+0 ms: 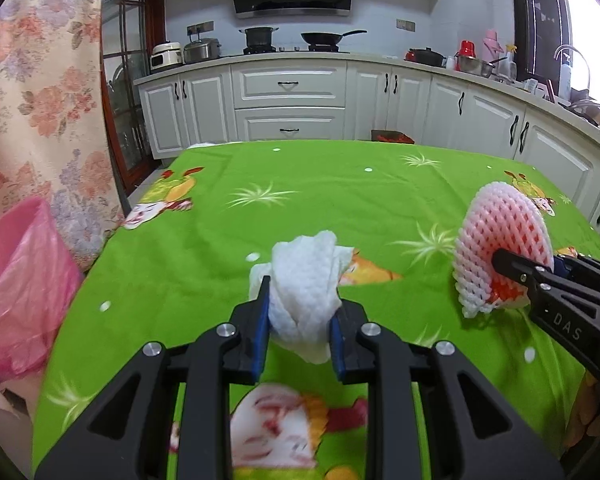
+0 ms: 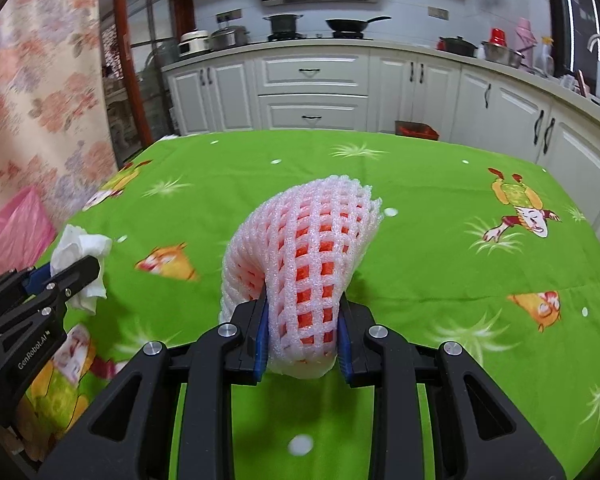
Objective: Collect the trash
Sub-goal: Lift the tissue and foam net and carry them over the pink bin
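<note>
Left wrist view: the green tablecloth (image 1: 340, 184) fills the scene, and a pink bin bag (image 1: 20, 280) hangs open off the table's edge at nine o'clock, the likely place for the trash.

The foam fruit net (image 2: 300, 272), white mesh over an orange-red inner layer, is the larger piece. It looks very light and springy; it would crush under pressure and puff back, so a firm pinch across its folded lower end is the sensible hold. The right gripper (image 2: 302, 332) is clamped on it exactly there, blue pads pressing into both sides, with the net arching up toward twelve o'clock from the jaws. In the left wrist view the same net sits at three o'clock, raised above the cloth as far as I can judge.

The crumpled paper tissue (image 1: 304, 288) is smaller, soft and nearly weightless. It will not slip but could tear or shed a loose flap, so gripping the dense bunched middle is best. The left gripper (image 1: 300, 320) is closed on that bunched middle; the tissue stands up toward twelve o'clock between the pads, with a corner drooping below at six. From the right wrist view it appears at nine o'clock, close to the pink bag.

Both pieces seem secure enough to carry; the net's springiness is the likelier source of a slip.
</note>
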Demonstrator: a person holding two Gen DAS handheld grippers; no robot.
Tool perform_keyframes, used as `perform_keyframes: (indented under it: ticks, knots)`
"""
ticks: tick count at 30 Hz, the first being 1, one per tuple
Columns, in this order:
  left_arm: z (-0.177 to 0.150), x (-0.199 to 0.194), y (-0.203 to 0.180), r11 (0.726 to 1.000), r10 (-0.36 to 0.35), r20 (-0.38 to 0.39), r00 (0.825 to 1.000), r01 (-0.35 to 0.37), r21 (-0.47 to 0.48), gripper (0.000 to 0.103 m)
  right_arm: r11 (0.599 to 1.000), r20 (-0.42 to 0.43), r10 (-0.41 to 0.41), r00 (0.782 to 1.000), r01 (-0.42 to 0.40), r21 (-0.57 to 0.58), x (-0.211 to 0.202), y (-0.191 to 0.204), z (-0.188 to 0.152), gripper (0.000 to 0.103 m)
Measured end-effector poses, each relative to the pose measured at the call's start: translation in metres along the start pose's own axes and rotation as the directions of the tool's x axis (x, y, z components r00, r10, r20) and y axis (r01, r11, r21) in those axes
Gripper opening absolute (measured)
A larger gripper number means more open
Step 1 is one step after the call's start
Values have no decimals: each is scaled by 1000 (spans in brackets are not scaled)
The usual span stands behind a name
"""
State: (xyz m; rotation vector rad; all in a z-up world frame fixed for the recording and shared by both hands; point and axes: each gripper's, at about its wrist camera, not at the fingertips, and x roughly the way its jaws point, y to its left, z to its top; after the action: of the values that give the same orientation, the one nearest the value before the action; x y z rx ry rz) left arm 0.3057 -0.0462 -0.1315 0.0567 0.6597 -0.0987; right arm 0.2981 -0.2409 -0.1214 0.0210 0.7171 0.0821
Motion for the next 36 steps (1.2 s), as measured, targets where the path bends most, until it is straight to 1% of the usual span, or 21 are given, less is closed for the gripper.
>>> perform_keyframes:
  ticks: [7, 11, 19, 28, 36]
  knots:
    - [-18, -25, 22, 1000, 15, 17, 1000, -15, -22, 24, 996, -5, 53, 999, -54, -65, -15, 33, -14, 27]
    - [-25, -38, 37, 999, 28, 28, 999, -27, -40, 24, 991, -7, 88, 996, -88, -98, -23, 52, -16, 27]
    - [-37, -74, 71, 994, 92, 75, 993, -87, -61, 24, 970, -8, 166, 986, -164, -177, -39, 92, -17, 27]
    - [-39, -113, 107, 983, 179, 133, 975, -170, -72, 24, 939, -26, 251, 968, -250, -237, -49, 131, -13, 27]
    - [-28, -125, 135, 968, 239, 160, 958, -221, -118, 24, 903, -16, 320, 947, -310, -298, -56, 163, -1, 27]
